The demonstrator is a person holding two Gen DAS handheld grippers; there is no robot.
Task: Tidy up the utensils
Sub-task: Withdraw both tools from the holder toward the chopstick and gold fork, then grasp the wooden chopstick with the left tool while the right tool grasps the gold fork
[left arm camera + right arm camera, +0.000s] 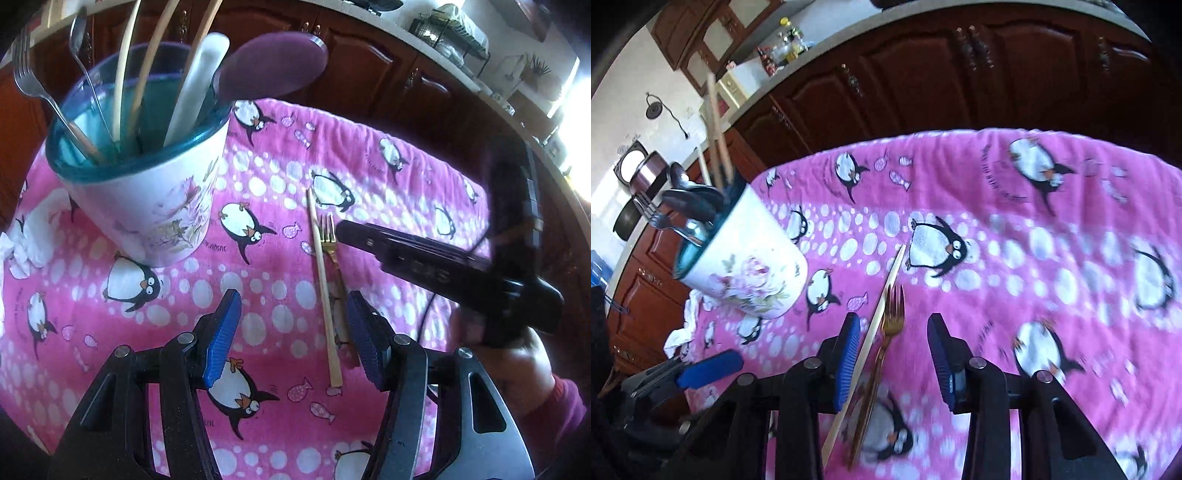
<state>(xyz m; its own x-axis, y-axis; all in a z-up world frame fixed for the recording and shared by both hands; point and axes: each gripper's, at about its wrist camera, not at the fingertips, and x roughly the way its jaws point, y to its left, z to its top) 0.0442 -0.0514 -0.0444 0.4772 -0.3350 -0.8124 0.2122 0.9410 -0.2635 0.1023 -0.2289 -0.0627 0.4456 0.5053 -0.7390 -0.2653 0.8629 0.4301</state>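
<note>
A white floral holder with a teal rim (159, 206) stands on the pink penguin cloth and holds forks, a spoon, chopsticks and spatulas; it also shows in the right wrist view (750, 277). A gold fork (330, 240) and a bamboo chopstick (323, 288) lie side by side on the cloth. My left gripper (291, 339) is open and empty, just left of them. My right gripper (894, 362) is open above them, with the fork (892, 314) and chopstick (882, 299) between its fingers. The right gripper's body (424, 258) shows in the left wrist view.
A crumpled white tissue (29, 240) lies left of the holder. The pink cloth (1034, 221) covers the table. Dark wooden cabinets (923, 74) stand behind the table's far edge. The left gripper's blue finger (709, 367) shows at the lower left of the right wrist view.
</note>
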